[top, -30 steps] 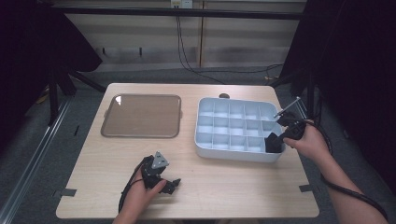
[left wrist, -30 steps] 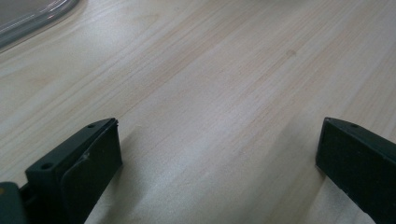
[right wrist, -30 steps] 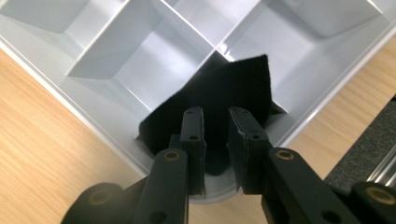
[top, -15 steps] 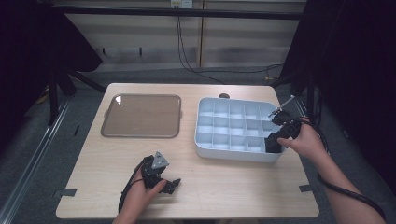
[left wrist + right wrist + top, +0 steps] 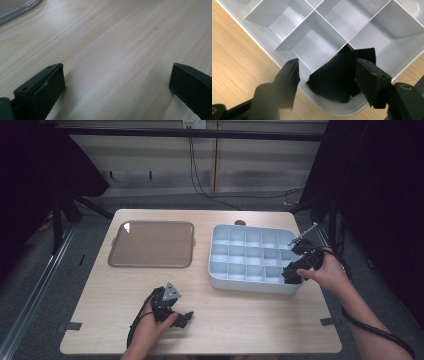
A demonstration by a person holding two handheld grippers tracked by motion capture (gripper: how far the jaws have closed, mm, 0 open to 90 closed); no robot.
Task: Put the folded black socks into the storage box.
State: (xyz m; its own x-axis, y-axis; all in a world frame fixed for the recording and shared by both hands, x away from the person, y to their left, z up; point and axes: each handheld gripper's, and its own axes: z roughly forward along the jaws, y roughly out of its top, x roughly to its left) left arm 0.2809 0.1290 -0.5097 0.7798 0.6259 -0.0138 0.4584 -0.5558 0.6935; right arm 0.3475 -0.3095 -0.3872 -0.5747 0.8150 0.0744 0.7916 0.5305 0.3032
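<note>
A white divided tray [image 5: 250, 287] stands on the right half of the table. In the right gripper view, a black piece of soft cloth-like material [image 5: 337, 82] lies crumpled in the tray's [image 5: 262, 47] corner compartment. My right gripper [image 5: 328, 72] hovers over that compartment at the tray's near right corner [image 5: 295, 270]. Its jaws have just been opening; the black piece is between them, and they stand apart from it. My left gripper [image 5: 182, 318] rests low over the bare wood near the front edge, open, with nothing between its jaws [image 5: 117, 80].
A flat brown tray [image 5: 151, 244] with a pale rim lies at the back left, and its edge shows in the left gripper view [image 5: 15, 10]. The other compartments that I can see are empty. Dark stands flank the wooden table [image 5: 240, 330].
The right gripper's jaws have spread apart over the tray's near right corner, letting go of the black piece. The left hand has not moved.
</note>
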